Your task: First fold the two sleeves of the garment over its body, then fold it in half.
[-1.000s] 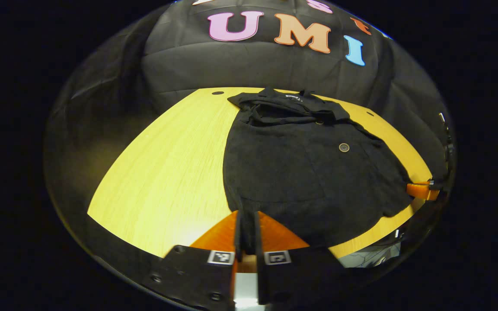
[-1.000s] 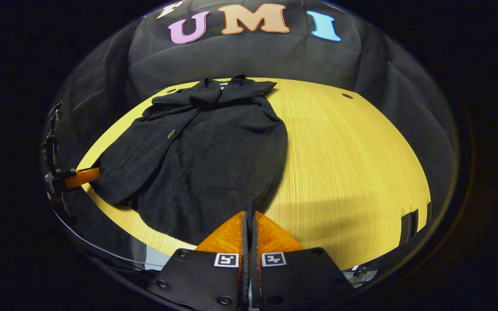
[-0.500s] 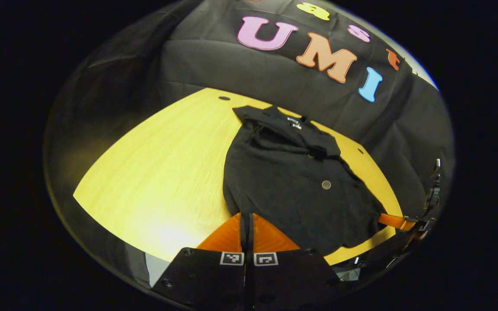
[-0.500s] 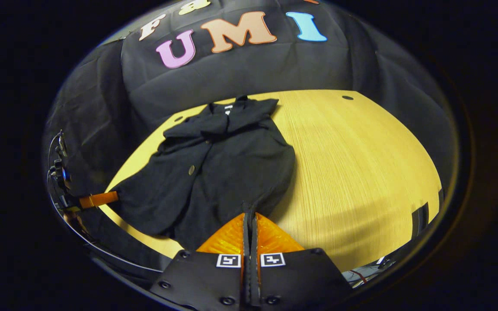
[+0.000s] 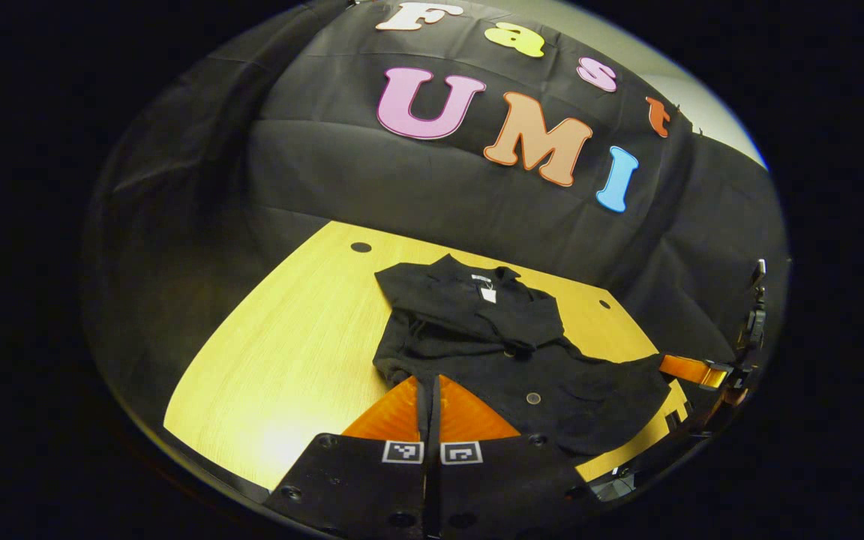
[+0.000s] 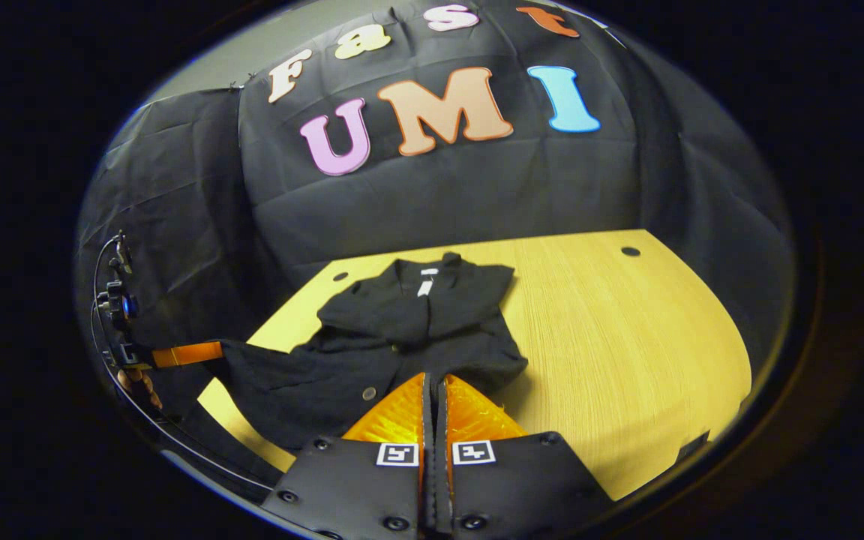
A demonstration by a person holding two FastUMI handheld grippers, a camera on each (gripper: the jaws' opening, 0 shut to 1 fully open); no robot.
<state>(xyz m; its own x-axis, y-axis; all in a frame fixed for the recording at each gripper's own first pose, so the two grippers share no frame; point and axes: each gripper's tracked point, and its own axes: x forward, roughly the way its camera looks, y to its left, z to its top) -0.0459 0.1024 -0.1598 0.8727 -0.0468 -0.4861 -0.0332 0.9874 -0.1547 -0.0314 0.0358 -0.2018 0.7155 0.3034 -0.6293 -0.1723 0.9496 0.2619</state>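
Observation:
A black buttoned garment point(image 5: 477, 315) lies collar-far on the yellow wooden table point(image 5: 282, 352), its sleeves folded over the body. My left gripper point(image 5: 429, 382) is shut on the near hem at one corner. In the left gripper view my right gripper point(image 5: 668, 365) pinches the other hem corner at the far right. In the right gripper view the garment point(image 6: 409, 315) rises from the table point(image 6: 612, 337) toward my right gripper point(image 6: 433, 379), which is shut on the hem. The left gripper point(image 6: 216, 352) holds its corner at the left. The lower half hangs lifted between the two.
The black cloth wall stands just behind the table's far edge. Small round holes point(image 5: 361, 247) point(image 6: 631, 251) sit near the far corners of the tabletop. A hand point(image 6: 136, 384) shows behind the left gripper. Bare tabletop lies on both sides of the garment.
Both grippers have risen with the hem and carried it toward the collar. The garment's lower half has come off the table and now looks much shorter.

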